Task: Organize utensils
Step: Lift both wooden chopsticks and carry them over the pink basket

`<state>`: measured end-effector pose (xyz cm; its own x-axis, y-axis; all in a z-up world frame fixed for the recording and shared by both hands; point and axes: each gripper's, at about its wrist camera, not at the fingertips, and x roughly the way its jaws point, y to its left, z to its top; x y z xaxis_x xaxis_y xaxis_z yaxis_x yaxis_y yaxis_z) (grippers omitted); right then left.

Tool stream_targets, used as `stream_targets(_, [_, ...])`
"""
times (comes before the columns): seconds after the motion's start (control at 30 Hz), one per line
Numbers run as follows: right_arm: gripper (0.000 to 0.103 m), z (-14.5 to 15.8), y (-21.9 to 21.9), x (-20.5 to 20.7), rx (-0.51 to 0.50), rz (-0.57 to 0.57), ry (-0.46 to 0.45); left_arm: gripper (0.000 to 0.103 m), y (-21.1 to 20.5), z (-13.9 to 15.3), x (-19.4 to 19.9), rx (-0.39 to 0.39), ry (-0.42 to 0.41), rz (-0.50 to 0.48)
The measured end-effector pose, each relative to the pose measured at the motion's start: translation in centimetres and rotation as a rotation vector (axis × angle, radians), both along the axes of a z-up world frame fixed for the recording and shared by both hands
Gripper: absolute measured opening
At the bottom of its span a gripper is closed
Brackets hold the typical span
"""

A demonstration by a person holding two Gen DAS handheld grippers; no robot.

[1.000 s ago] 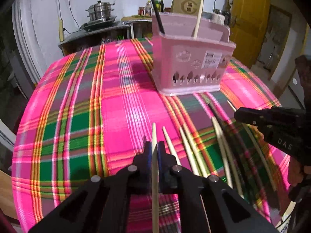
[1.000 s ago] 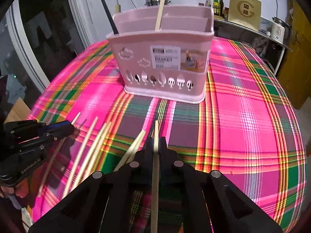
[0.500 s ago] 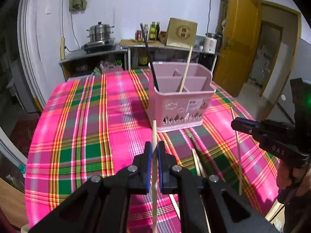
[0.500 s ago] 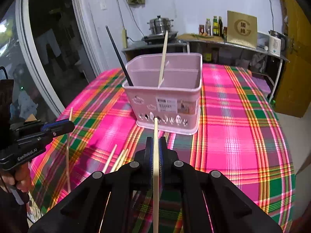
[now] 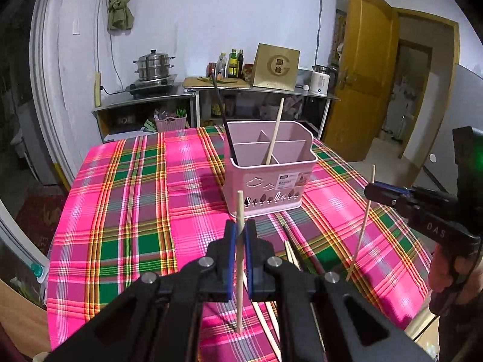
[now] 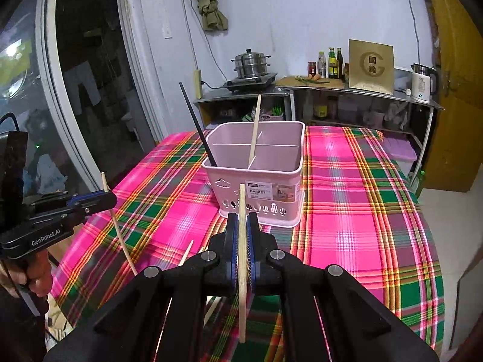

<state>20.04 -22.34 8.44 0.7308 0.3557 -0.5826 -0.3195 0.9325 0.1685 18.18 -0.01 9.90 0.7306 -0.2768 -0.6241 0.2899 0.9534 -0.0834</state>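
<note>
On the plaid tablecloth (image 5: 126, 211) stands the pink utensil basket (image 5: 271, 178), already holding 2 chopsticks. The left gripper (image 5: 238, 235) pinches 1 pale chopstick (image 5: 239, 271); the right gripper (image 6: 241, 229) clamps another (image 6: 241, 271). Both sticks hang long below the jaws, so they could catch the basket's rim or pivot loose.

A white wall (image 5: 196, 24) is standing behind a steel counter (image 5: 157, 98), where a steamer pot (image 5: 154, 68) is sitting. A yellow door (image 5: 368, 72) is hanging open; a glass door (image 6: 60, 90) is showing darkness.
</note>
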Motion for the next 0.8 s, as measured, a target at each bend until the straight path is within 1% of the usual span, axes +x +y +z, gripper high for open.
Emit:
stream_targets(0.23, [0.005, 0.5, -0.3, -0.4, 0.005, 0.0, -0.017, 0.006, 0.0, 0.7, -0.3, -0.008, -0.009, -0.008])
stream_targets(0.43, [0.005, 1.9, -0.2, -0.2, 0.014, 0.005, -0.047, 0.006, -0.2, 1.7, 0.6, -0.015, -0.016, -0.014])
stream_targets(0.8, [0.005, 5.1, 0.6, 1.8, 0.014, 0.02, -0.095, 0.006, -1.9, 5.6, 3.3, -0.018, -0.071, -0.052])
